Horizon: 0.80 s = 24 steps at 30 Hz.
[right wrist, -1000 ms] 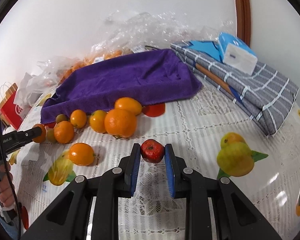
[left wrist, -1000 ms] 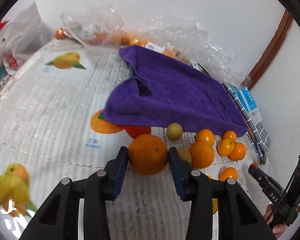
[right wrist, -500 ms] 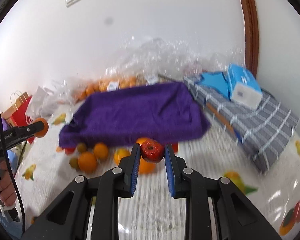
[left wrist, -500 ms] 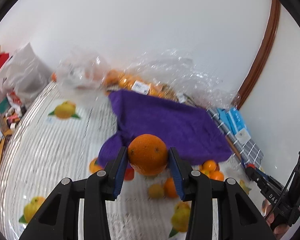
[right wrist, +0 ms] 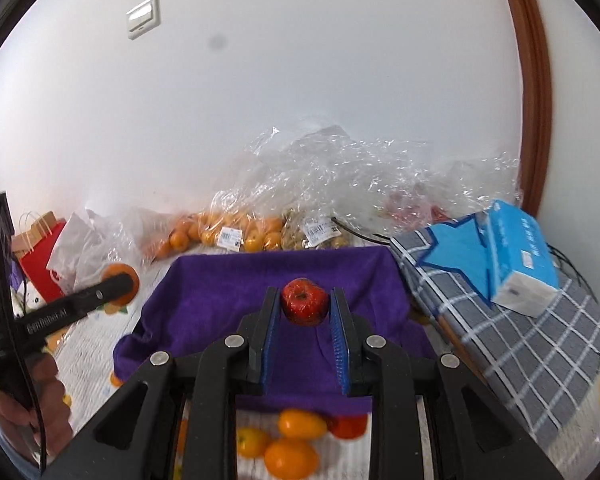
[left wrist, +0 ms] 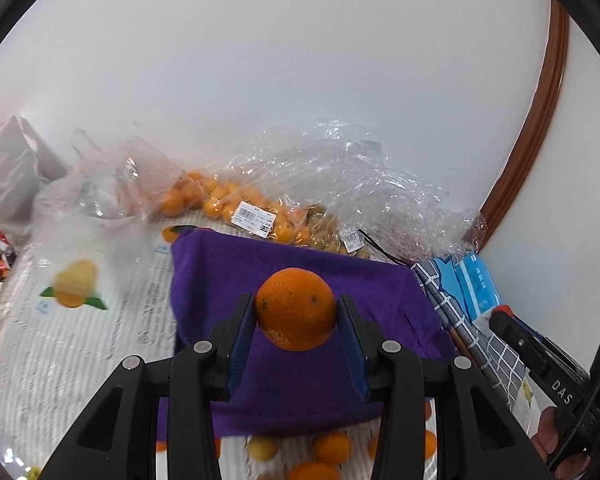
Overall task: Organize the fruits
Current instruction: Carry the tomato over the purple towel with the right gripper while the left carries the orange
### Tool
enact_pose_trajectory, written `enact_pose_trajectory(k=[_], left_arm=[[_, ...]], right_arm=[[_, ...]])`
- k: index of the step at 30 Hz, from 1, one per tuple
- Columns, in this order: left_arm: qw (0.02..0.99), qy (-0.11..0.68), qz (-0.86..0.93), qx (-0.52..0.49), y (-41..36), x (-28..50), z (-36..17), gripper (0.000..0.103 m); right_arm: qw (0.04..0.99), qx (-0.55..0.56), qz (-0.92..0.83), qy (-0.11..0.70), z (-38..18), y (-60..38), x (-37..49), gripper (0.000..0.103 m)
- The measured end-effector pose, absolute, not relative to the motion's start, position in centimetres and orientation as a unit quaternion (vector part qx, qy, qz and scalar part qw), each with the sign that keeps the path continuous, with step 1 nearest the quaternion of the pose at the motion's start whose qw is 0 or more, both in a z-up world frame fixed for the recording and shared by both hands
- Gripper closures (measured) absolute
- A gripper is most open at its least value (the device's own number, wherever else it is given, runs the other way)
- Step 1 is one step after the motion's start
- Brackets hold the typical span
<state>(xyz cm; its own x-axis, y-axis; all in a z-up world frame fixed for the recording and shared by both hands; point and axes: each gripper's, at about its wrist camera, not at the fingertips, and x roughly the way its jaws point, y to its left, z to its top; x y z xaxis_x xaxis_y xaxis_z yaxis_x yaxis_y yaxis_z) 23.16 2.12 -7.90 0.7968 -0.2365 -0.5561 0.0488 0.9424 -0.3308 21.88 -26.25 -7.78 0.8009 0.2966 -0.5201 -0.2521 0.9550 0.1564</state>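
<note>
My left gripper (left wrist: 296, 316) is shut on a large orange (left wrist: 295, 309), held in the air over the purple towel (left wrist: 228, 280). My right gripper (right wrist: 305, 304) is shut on a small red apple (right wrist: 304, 301), also lifted above the purple towel (right wrist: 204, 300). Several loose oranges (right wrist: 290, 454) and a red fruit (right wrist: 350, 426) lie on the tablecloth below the towel's near edge. In the right wrist view the left gripper (right wrist: 118, 284) shows from the side with its orange. The right gripper's body (left wrist: 540, 364) shows at the right of the left wrist view.
Clear plastic bags of oranges (left wrist: 220, 204) and crumpled wrap (right wrist: 340, 184) line the wall behind the towel. A grey checked cloth (right wrist: 540, 344) with a blue tissue pack (right wrist: 520, 256) lies to the right. A red paper bag (right wrist: 40, 264) stands at the left. A person's hand (right wrist: 40, 408) grips the left tool.
Both grippers have risen from the tablecloth with their fruit and moved forward over the purple towel. The loose oranges have dropped to the bottom of both views.
</note>
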Motion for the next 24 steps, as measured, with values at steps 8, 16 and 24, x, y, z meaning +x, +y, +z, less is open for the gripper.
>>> enact_pose_trajectory(k=[8,16,24], left_arm=[[0.931,0.33,-0.055,-0.145,2.6,25.3,-12.1,0.064],[0.928,0.333,-0.066,-0.153,2.6,26.0,-13.5,0.064],[0.925,0.347,-0.064,-0.143,2.0,26.5,-14.7,0.063]], right_arm=[[0.941,0.031,0.131,0.311,-12.3,-25.9,25.3,0.079],[0.931,0.027,0.125,0.342,-15.2,-26.3,27.1,0.079],[0.921,0.025,0.121,0.369,-17.3,-26.2,28.1,0.079]])
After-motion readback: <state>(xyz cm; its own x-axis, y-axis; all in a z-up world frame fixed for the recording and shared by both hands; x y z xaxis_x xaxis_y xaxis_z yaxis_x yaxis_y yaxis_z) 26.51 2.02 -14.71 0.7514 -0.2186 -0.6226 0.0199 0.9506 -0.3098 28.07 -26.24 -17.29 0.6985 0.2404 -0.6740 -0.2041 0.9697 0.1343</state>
